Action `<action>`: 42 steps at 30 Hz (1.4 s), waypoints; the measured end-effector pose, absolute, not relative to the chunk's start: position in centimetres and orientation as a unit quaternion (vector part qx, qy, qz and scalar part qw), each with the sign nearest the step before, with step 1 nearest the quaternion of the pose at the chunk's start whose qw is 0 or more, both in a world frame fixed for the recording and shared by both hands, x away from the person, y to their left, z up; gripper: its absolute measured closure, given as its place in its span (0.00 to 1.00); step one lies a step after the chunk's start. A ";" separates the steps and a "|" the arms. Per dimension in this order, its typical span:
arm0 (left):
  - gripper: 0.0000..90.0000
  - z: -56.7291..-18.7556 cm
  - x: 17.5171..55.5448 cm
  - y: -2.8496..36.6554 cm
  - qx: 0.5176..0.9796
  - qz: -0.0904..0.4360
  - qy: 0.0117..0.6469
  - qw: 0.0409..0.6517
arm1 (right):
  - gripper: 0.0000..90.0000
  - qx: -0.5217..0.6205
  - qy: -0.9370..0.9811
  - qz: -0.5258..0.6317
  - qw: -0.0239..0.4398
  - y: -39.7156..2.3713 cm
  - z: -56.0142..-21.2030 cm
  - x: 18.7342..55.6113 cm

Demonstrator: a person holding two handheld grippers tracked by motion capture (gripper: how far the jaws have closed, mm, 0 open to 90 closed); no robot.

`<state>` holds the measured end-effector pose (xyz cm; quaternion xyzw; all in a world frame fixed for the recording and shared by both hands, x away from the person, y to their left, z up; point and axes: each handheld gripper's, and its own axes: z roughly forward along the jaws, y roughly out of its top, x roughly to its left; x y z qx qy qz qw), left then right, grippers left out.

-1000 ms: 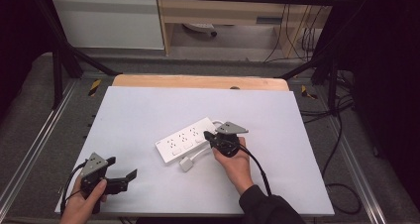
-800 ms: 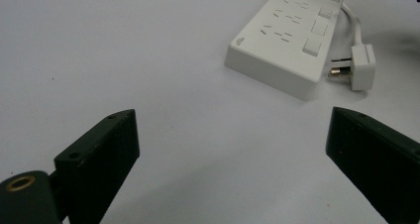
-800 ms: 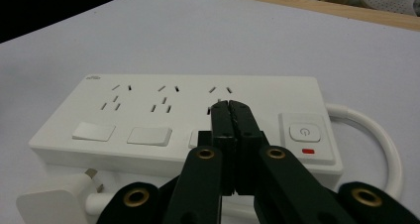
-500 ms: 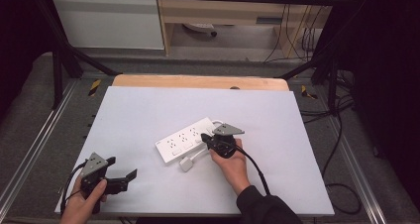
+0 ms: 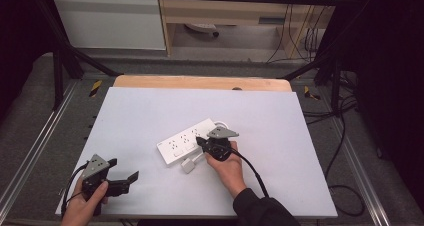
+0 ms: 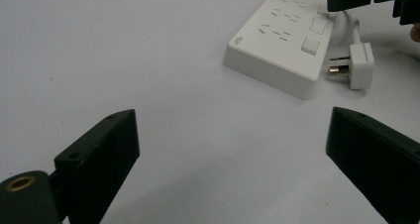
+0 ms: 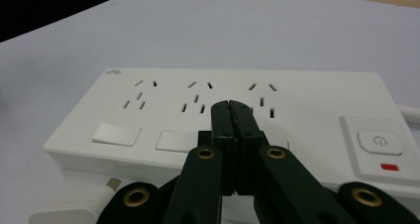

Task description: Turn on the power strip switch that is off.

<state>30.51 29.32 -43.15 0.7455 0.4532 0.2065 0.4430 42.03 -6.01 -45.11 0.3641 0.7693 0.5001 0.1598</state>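
A power strip (image 5: 192,140) lies slantwise near the middle of the table (image 5: 150,106), its far end pointing toward the right rear. A plug (image 5: 188,165) lies on the table just in front of the strip, close beside its near long edge. The right gripper (image 5: 204,144) sits over the strip's near side, right of the plug, its closed tips above the row of sockets. The left gripper (image 5: 127,176) rests near the table's front left corner, well apart from the strip, with bare table between them

A lab: metal-framed rig (image 5: 60,61) around a white table (image 5: 150,111), loose cables (image 5: 300,31) on the floor.
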 end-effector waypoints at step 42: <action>0.07 -43.2 30.5 29.2 0.748 0.205 0.450 0.443 | 1.00 0.354 0.775 0.498 0.160 -4.6 -45.6 41.9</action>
